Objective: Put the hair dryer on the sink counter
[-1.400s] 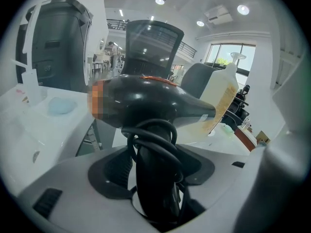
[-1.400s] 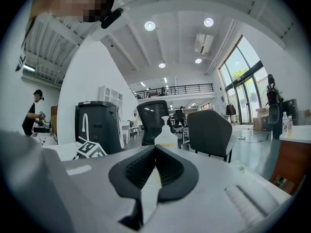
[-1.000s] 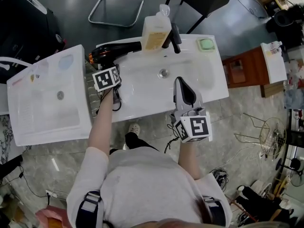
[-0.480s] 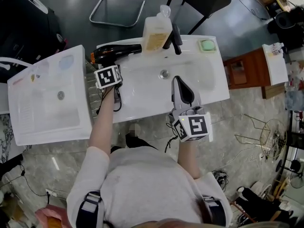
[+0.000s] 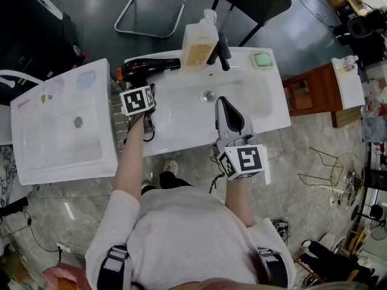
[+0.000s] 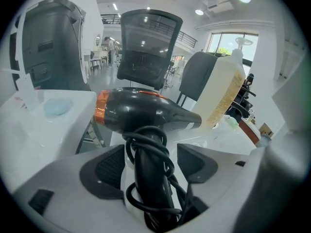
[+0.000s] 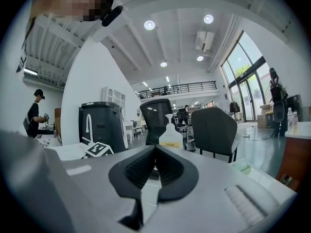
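A black hair dryer (image 5: 151,65) with an orange rear ring lies on the back left of the white sink counter (image 5: 181,125), nozzle pointing right. Its handle, wrapped in black cord (image 6: 146,178), runs back between the jaws of my left gripper (image 5: 140,83). In the left gripper view the hair dryer (image 6: 146,113) fills the middle. The left gripper (image 6: 149,161) is opening, with a gap showing between each pad and the handle. My right gripper (image 5: 227,104) hovers over the counter's front, right of the drain. In its own view my right gripper (image 7: 155,147) is shut on nothing.
A large soap pump bottle (image 5: 199,41) and a black faucet (image 5: 222,48) stand at the counter's back edge, a green soap dish (image 5: 262,57) at its back right corner. A second white basin unit (image 5: 60,125) sits left, a brown cabinet (image 5: 308,92) right, chairs behind.
The right gripper has drifted slightly left and toward the basin. The left gripper and the hair dryer stay where they were.
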A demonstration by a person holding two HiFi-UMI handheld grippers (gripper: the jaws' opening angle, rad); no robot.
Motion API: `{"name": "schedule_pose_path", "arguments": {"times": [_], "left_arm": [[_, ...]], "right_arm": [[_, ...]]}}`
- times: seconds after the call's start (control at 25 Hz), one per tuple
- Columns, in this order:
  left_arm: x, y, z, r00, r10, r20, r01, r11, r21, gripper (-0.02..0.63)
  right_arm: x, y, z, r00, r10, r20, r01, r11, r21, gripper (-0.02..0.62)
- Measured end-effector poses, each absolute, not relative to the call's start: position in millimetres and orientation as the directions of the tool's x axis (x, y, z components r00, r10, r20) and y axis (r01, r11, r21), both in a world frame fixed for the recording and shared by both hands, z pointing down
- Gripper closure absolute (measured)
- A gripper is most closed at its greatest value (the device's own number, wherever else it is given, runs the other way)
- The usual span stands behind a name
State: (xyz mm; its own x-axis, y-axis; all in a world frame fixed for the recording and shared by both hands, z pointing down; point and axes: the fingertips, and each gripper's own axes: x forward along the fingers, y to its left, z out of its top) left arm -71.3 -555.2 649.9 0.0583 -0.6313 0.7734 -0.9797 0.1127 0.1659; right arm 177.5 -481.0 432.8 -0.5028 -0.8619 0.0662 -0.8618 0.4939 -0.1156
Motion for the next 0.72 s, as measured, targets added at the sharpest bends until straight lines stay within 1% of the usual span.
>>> {"name": "schedule_pose_path", "arguments": {"times": [0.16, 0.36, 0.48, 0.56, 0.6, 0.72], "left_arm": [[-72.0, -544.8, 626.8, 0.037, -0.674, 0.737, -0.987, 0.090, 0.132, 0.284], [-70.1, -525.3, 605.7, 0.062, -0.709, 0.702, -0.989, 0.051, 0.139, 0.293], [-72.6, -512.1, 589.4, 0.069, -0.733, 0.676, -0.992, 0.022, 0.125, 0.390], [-77.5, -503.9, 576.9, 0.059, -0.755, 0.653, -0.995, 0.011, 0.103, 0.480], [-80.2, -500.1, 570.9, 0.058, -0.765, 0.641, -0.995, 0.005, 0.096, 0.512], [-85.6, -488.7, 554.5, 0.080, -0.792, 0.605, -0.994, -0.017, 0.109, 0.577]], "right_arm": [[170.2, -475.4, 425.1, -0.511, -0.858, 0.048, -0.856, 0.504, -0.113, 0.584], [156.4, -464.1, 412.3, -0.525, -0.851, 0.020, -0.847, 0.521, -0.104, 0.584], [147.1, -455.0, 405.7, -0.531, -0.848, 0.007, -0.844, 0.527, -0.102, 0.584], [139.4, -448.1, 401.4, -0.534, -0.845, -0.001, -0.841, 0.532, -0.100, 0.584], [135.2, -444.4, 399.4, -0.536, -0.844, -0.005, -0.840, 0.534, -0.098, 0.584], [123.9, -433.0, 393.4, -0.537, -0.843, -0.012, -0.840, 0.536, -0.087, 0.584]]}}
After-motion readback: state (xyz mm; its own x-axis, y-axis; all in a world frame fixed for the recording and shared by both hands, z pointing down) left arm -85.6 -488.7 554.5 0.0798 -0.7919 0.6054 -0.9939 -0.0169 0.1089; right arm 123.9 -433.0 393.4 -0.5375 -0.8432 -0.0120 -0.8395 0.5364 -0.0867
